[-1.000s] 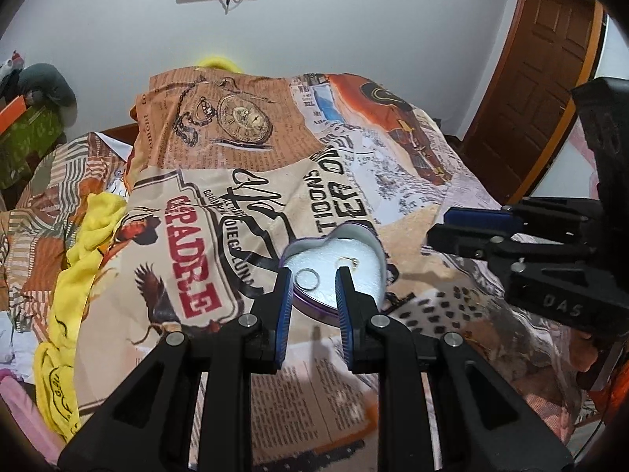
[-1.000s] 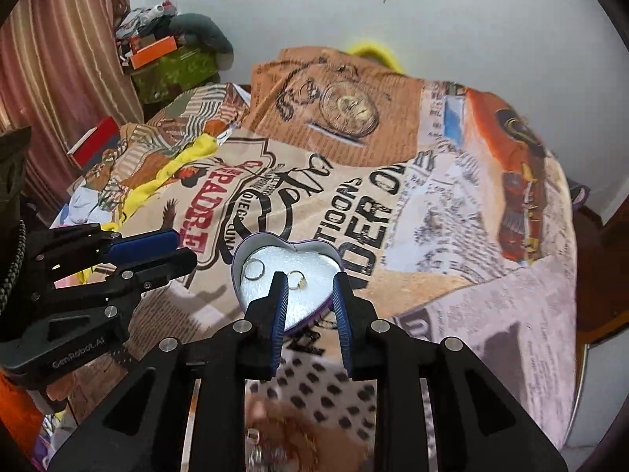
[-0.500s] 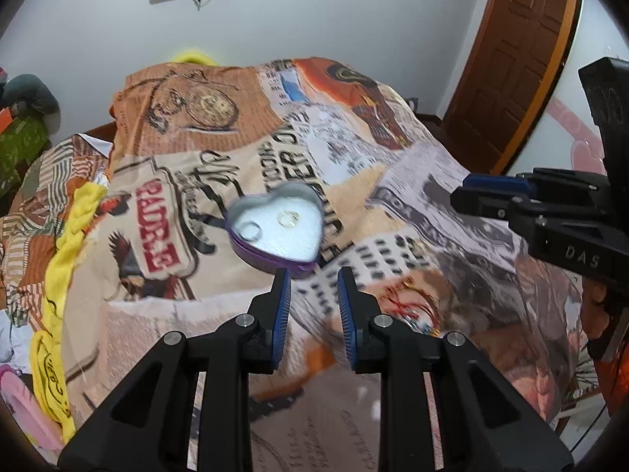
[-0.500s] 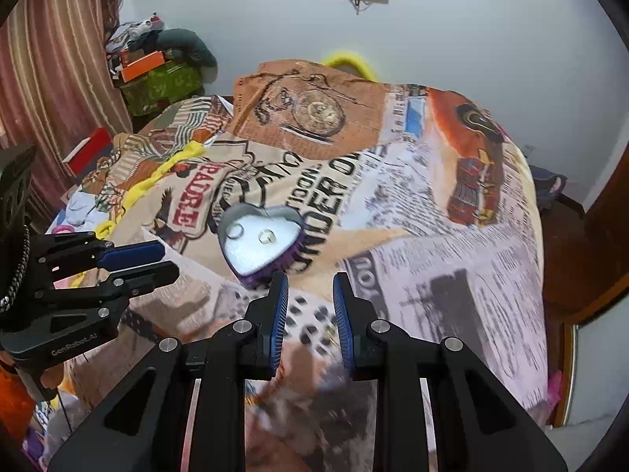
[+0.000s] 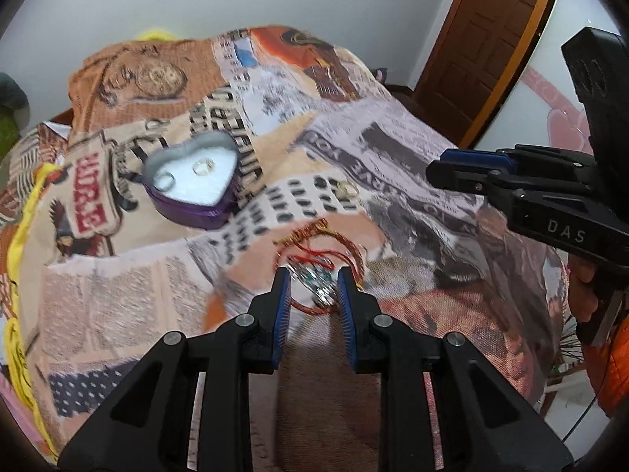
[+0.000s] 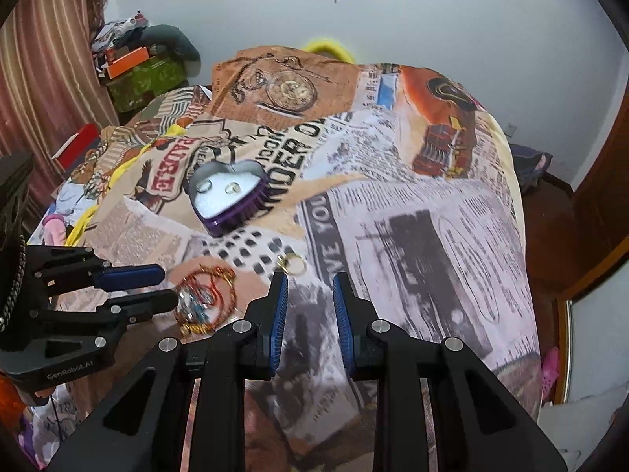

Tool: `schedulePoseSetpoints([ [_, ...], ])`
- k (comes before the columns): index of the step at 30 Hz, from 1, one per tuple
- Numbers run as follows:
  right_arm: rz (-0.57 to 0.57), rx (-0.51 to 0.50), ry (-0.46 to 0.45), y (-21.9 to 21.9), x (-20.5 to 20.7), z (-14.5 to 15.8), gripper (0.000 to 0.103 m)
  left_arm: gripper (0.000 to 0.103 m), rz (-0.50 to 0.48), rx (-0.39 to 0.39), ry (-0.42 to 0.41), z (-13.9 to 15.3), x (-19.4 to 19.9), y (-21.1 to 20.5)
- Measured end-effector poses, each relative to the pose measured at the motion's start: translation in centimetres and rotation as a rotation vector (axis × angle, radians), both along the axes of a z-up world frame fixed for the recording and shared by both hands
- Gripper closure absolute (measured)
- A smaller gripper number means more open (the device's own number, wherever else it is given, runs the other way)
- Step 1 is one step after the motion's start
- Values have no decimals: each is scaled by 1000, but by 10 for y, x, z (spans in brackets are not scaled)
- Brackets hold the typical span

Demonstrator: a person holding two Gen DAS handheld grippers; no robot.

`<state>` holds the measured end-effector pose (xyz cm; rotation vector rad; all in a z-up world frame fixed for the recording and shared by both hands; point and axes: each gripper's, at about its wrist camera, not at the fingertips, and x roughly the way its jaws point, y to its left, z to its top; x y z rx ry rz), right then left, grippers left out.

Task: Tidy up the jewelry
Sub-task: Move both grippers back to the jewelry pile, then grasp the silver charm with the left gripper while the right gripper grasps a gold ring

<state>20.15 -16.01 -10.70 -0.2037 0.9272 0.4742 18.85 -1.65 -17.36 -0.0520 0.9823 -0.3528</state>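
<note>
A purple heart-shaped box (image 5: 192, 181) lies open on the printed bedspread with two rings (image 5: 202, 166) on its white lining; it also shows in the right wrist view (image 6: 230, 196). A tangle of red and gold thread bracelets with a beaded piece (image 5: 320, 263) lies nearer me, also in the right wrist view (image 6: 204, 299). My left gripper (image 5: 313, 289) is open, its tips on either side of that tangle. A gold earring (image 6: 293, 264) lies just beyond my right gripper (image 6: 310, 289), which is open and empty.
The bedspread (image 6: 412, 216) covers the whole bed. Clutter and a green box (image 6: 137, 78) sit at the far left by a curtain. A wooden door (image 5: 491, 39) stands at the right. The bed's right edge drops to the floor (image 6: 546, 236).
Both grippers have pulled back from the heart box toward the near end of the bed. The left one now straddles the bracelet tangle; the right one sits just short of the gold earring.
</note>
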Motion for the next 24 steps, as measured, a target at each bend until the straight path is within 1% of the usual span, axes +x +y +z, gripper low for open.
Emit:
schedulePoseSetpoints([
  [3,-9,13,16,-8,-1,-5,80,80,-4,9,20,-8,1,-6],
  [5,-14,22,29,-13,-2,-8,71,80,-1,16,14,-10,0,-9],
  [7,-23,28,32,-16,-3,-10,67,80,6,18,7,-11,1,-9],
  [9,-29,38,33,-18,-3,-13,67,80,14,10,7,-13,2,-8],
  [10,-30,39,36,-19,-3,-14,67,82,15,5,7,-13,3,-8],
  [11,-32,41,39,-19,-3,-15,67,87,14,1,6,-14,3,-8],
  [17,-30,33,26,-16,-3,-16,67,88,15,4,-9,-11,1,-7],
  [24,-9,19,26,-10,2,-19,67,88,32,-4,-82,12,-4,3],
])
